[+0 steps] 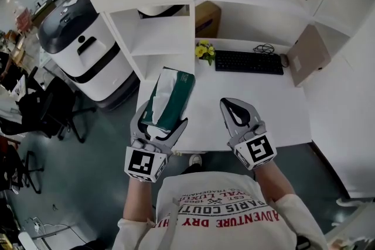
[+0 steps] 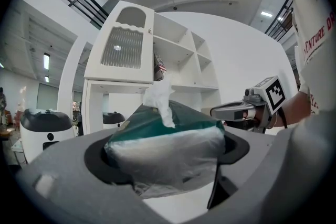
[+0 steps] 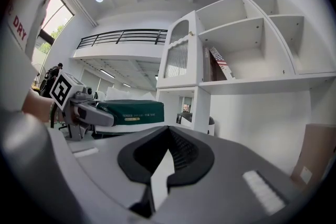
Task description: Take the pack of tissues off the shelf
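Note:
The pack of tissues (image 1: 174, 95) is dark green with a clear plastic end and a white tissue sticking out of its top. My left gripper (image 1: 162, 121) is shut on it and holds it above the left edge of the white desk (image 1: 211, 114), off the shelf unit (image 1: 164, 38). In the left gripper view the pack (image 2: 168, 147) fills the space between the jaws. My right gripper (image 1: 233, 103) hovers over the desk to the right, shut and with nothing in it. The right gripper view shows the pack (image 3: 134, 110) in the left gripper (image 3: 86, 110).
A black keyboard (image 1: 248, 61), yellow flowers (image 1: 204, 51) and a brown board (image 1: 307, 55) are at the back of the desk. A cardboard box (image 1: 207, 19) sits in a shelf compartment. A white and black machine (image 1: 82, 47) and office chairs (image 1: 41, 108) stand at the left.

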Demonstrator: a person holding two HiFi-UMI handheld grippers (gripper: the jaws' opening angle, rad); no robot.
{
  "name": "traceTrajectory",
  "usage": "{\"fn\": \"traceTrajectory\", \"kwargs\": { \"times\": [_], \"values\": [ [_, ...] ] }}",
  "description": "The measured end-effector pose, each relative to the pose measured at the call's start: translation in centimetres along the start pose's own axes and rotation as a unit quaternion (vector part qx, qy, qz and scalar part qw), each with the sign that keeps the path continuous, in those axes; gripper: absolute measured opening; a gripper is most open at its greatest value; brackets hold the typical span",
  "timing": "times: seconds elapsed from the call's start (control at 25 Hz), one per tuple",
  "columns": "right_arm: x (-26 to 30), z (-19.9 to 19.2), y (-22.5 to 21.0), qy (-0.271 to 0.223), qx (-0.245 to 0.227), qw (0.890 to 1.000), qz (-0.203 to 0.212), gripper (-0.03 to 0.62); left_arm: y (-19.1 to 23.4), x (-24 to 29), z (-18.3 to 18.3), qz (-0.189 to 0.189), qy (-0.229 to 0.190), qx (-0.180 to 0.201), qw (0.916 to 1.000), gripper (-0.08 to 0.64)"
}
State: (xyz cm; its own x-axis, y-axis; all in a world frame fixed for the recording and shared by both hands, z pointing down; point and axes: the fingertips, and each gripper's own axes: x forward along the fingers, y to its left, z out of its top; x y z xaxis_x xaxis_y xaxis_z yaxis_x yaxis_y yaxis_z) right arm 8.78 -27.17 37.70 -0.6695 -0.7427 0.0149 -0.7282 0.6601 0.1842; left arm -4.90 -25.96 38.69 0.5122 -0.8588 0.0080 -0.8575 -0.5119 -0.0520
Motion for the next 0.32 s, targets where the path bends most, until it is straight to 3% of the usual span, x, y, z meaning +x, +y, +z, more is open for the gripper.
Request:
{"fn": "traceTrajectory", "kwargs": {
  "times": [0.32],
  "values": [
    [0.02, -0.16, 0.55, -0.001, -0.006, 1.0, 0.007, -0.001, 0.2, 0.04, -0.51, 0.001, 0.005, -0.001, 1.0, 0.457]
  ]
}}
